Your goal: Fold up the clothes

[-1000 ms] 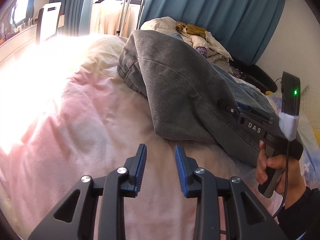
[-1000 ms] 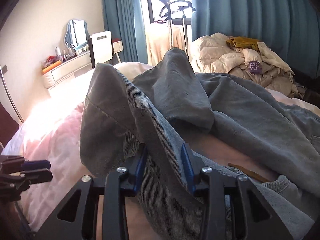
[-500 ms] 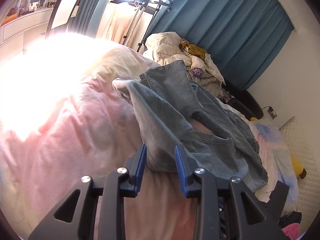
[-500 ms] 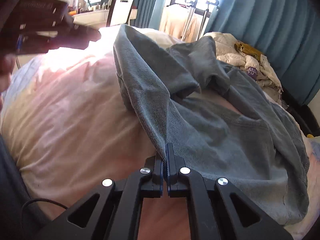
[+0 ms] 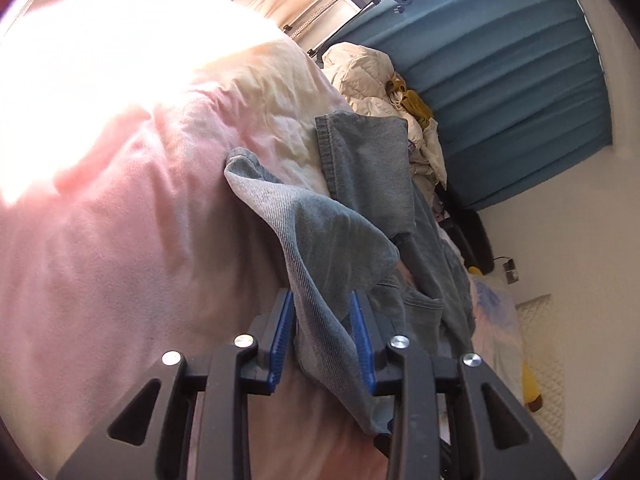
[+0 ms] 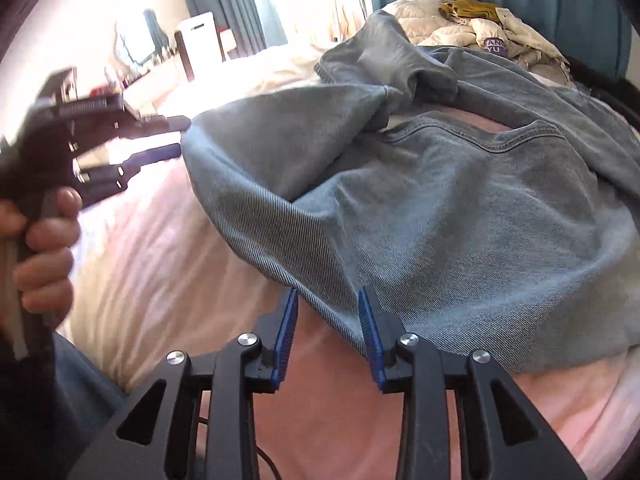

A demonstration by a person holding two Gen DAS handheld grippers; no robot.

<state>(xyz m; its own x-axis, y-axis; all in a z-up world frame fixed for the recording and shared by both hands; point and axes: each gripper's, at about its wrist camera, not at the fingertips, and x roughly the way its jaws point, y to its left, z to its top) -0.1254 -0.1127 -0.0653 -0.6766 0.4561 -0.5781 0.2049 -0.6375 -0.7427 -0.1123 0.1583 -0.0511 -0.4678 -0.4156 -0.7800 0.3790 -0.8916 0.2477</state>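
The right tongs (image 6: 327,322) are opening, their blue pads clear of the grey shirt (image 6: 440,208), whose hem lies between them. The left tongs (image 5: 322,326) stand parted around a shirt fold, unclenched. The shirt lies rumpled on the pink bed (image 5: 120,240).

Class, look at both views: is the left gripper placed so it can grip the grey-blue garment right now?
Probably yes: a fold of the garment already lies between the left gripper's open jaws, with nothing blocking it.

Bare pink bedspread (image 6: 168,280) lies open on the left — rumpled grey garment (image 6: 460,208) crowds the right.
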